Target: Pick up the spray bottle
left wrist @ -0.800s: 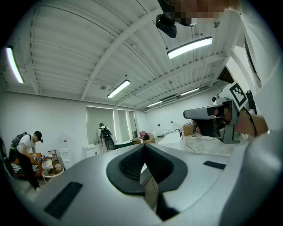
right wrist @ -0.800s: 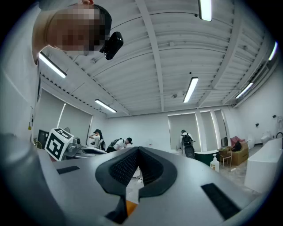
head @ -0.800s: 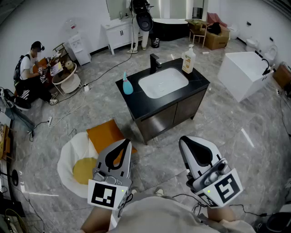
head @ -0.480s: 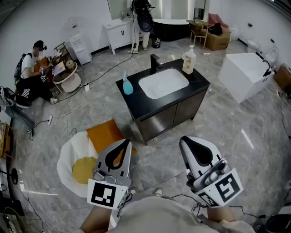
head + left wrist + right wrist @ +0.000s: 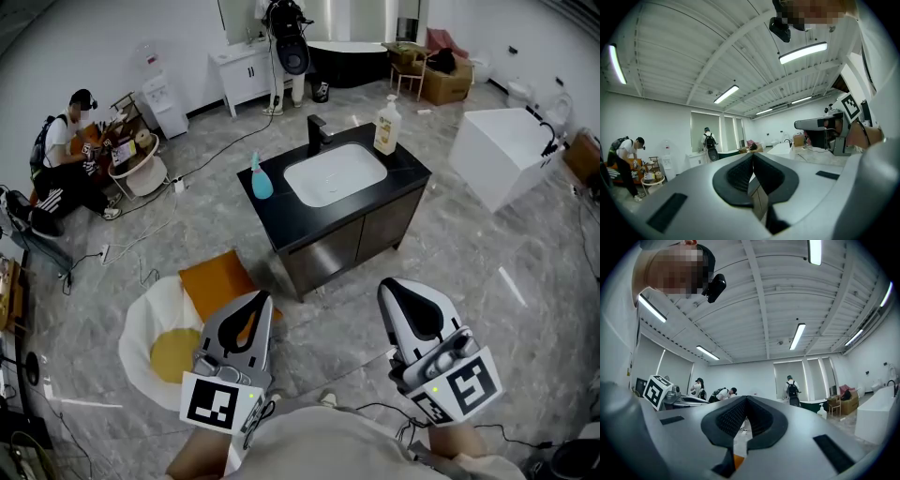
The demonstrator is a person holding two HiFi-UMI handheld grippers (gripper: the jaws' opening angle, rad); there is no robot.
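Blue spray bottle (image 5: 262, 178) upright on black counter (image 5: 278, 212), left of sink (image 5: 335, 172), long axis vertical; nozzle direction unclear. L gripper (image 5: 258, 298) & R gripper (image 5: 398, 286), well short of counter, both closed, empty.

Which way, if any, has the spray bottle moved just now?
No. The blue spray bottle still stands on the vanity top left of the basin, as before.

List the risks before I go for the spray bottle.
The spray bottle stands near the counter's left edge, so a nudge could tip it off. Both the left gripper and the right gripper are shut. Arriving like that would likely push it, not grip it.
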